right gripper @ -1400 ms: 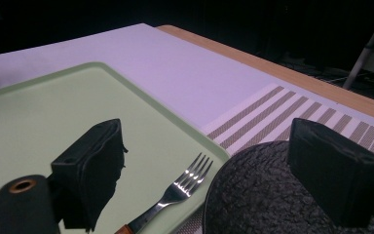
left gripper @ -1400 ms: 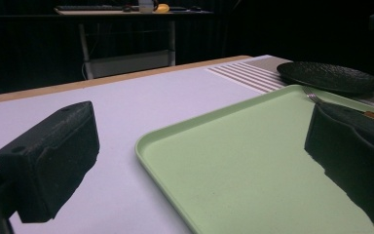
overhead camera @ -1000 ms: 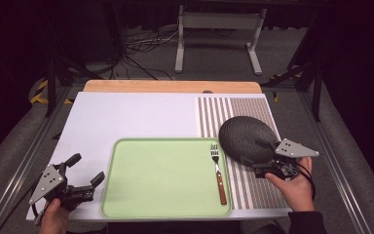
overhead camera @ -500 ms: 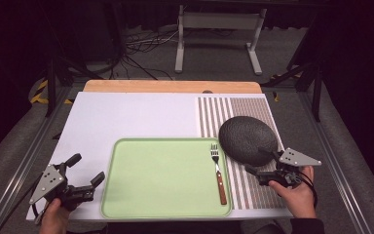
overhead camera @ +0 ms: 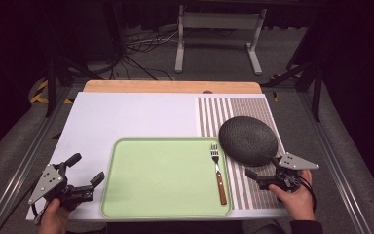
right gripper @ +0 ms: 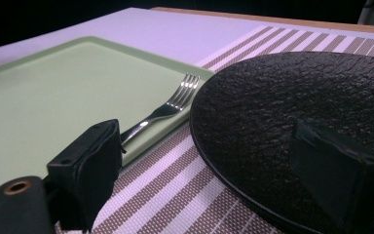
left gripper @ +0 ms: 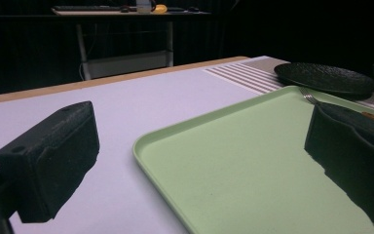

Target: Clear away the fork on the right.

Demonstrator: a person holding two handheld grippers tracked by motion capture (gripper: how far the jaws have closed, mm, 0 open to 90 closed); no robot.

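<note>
Approaching the black plate [overhead camera: 247,140] at its near right rim, I am bringing the right gripper [overhead camera: 262,176] low over the striped placemat [overhead camera: 253,192], jaws apart with nothing between them. The plate is lying on the placemat, just right of the green tray [overhead camera: 160,178] carrying a fork [overhead camera: 217,171]. Next, I judge, one jaw must slide under the rim. Compared with a second ago, the right gripper is sitting nearer and lower; the left gripper [overhead camera: 84,174], jaws apart, is unchanged.

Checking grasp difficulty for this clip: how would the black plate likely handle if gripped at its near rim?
The black plate looks rigid, so probably no flexing. Its pebbled surface may help grip. Being wide and shallow, it would likely tilt from a one-edge hold by the right gripper.
</note>
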